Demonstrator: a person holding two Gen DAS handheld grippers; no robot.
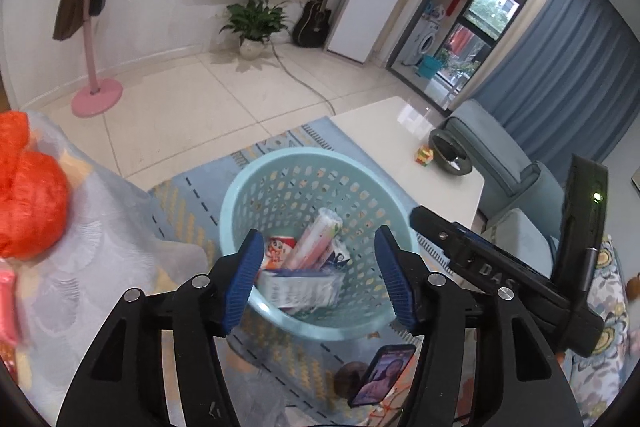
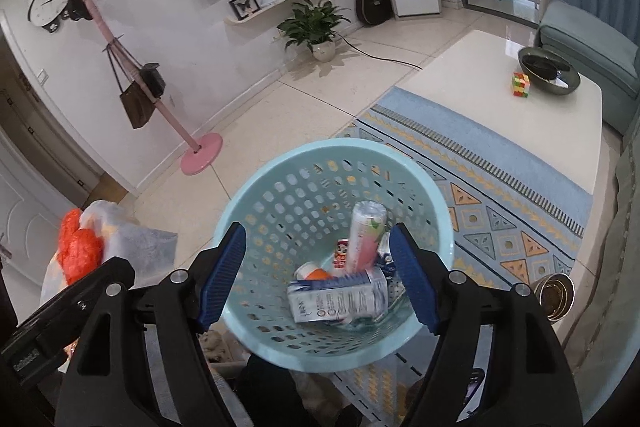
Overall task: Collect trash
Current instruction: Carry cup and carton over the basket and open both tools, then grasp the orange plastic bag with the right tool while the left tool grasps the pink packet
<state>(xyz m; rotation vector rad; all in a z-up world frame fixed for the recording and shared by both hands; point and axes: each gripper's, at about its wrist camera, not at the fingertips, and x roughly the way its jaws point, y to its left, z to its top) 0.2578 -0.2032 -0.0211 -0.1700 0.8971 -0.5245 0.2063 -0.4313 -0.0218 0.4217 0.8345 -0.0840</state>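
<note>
A light blue perforated basket (image 1: 280, 159) (image 2: 276, 167) stands on the patterned rug below both grippers. Inside it lie a white and blue carton (image 1: 298, 287) (image 2: 340, 299), a tall pink can (image 1: 316, 239) (image 2: 366, 231), a small red and white can (image 1: 278, 251) (image 2: 341, 255) and an orange-capped item (image 2: 316, 271). My left gripper (image 1: 320, 281) hangs open over the basket; the carton below looks blurred, and no pad touches it. My right gripper (image 2: 318, 279) is open too, with only the basket's contents showing through its gap. The right gripper's body (image 1: 492, 267) juts in at the left view's right side.
A white coffee table (image 2: 500, 99) holds a colour cube (image 2: 521, 83) and a dark bowl (image 2: 549, 70). A phone (image 1: 382, 373) lies on the rug (image 2: 500, 195). An orange bag (image 1: 28, 191) rests on pale cloth at left. A metal bowl (image 2: 554, 297), pink coat stand (image 2: 200, 151) and blue sofa (image 1: 500, 155) surround.
</note>
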